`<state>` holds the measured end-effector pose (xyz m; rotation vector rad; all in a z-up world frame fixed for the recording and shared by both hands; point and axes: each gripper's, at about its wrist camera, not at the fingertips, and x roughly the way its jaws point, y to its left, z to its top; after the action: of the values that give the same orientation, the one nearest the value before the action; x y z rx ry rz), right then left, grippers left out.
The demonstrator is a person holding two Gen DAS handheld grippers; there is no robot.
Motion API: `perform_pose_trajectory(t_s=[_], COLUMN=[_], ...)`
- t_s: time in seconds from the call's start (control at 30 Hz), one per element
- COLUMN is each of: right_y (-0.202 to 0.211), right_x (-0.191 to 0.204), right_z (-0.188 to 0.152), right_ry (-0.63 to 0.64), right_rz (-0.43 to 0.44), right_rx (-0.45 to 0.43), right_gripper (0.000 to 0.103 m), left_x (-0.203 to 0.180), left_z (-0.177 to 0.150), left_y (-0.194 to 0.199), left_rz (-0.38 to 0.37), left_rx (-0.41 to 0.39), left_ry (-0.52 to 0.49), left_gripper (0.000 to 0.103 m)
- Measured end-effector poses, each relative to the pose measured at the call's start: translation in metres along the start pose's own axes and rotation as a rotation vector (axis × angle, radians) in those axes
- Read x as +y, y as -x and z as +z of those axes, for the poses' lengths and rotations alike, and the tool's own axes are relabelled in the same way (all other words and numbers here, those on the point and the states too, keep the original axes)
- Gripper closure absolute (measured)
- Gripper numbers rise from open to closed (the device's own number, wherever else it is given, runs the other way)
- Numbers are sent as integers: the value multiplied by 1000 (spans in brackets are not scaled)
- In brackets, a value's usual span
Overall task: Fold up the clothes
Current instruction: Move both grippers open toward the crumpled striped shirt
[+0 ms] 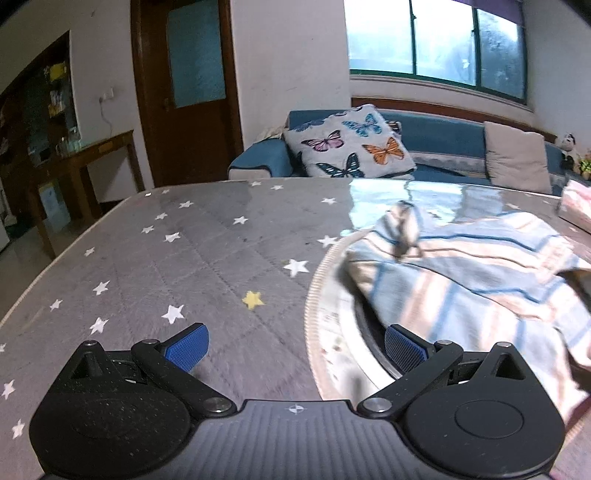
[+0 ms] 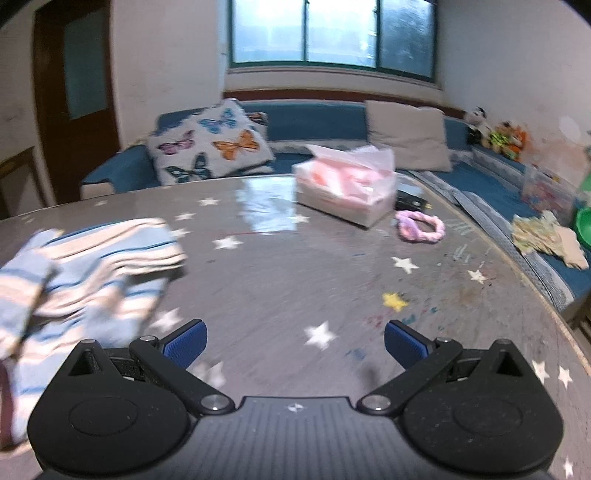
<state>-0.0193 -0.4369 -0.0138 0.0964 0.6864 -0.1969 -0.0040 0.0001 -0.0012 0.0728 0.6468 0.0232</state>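
While the rumpled blue, white and pink striped cloth garment [image 1: 476, 266] lay bunched on the star-patterned grey tabletop [image 1: 184, 258] between them, my left claw [image 1: 295, 345] and right claw [image 2: 293, 343] gaped empty; each wanted a firm pinch on a true corner, not a loose fold.

Striped garment [image 1: 472, 273]: blue, white and peach horizontal bands; crumpled and unfolded, one part bunched upward; lies on star-patterned table [image 1: 192, 254], partly over its inset round disc.

Cool daylight enters through the green-framed window [image 2: 332, 33] and glares off the glossy grey star-printed tabletop [image 1: 388, 199]. Both fisheye views bend at the edges, and the blue-and-cream striped cloth [image 2: 92, 266] is motion-blurred.
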Motion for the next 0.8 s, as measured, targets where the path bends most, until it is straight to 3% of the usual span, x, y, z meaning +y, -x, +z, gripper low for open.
perform_pose_trajectory(t_s=[0.2, 0.27, 0.33, 0.37, 0.53, 0.63, 0.8], right_y=[14, 42, 73, 67, 93, 125, 151], right_x=[11, 20, 41, 50, 64, 71, 81], right_z=[-9, -22, -35, -32, -52, -74, -93], right_ry=[33, 34, 47, 54, 76, 96, 114], right_rz=[-36, -43, -53, -56, 2, 58, 120], right_rx=[-12, -31, -40, -52, -119, -137, -130], right_gripper=[0, 0, 0, 0, 0, 0, 0], left_x=[0, -4, -34, -36, -65, -46, -50], left_z=[-11, -23, -33, -38, -64, -66, -78], left_y=[9, 26, 46, 50, 81, 106, 109], left_rz=[1, 5, 40, 36, 12, -34, -58], left_rx=[-25, -44, -34, -34, -41, -34, -16], left_ry=[-1, 6, -21, -24, -38, -13, -12], left_gripper=[0, 0, 0, 0, 0, 0, 0])
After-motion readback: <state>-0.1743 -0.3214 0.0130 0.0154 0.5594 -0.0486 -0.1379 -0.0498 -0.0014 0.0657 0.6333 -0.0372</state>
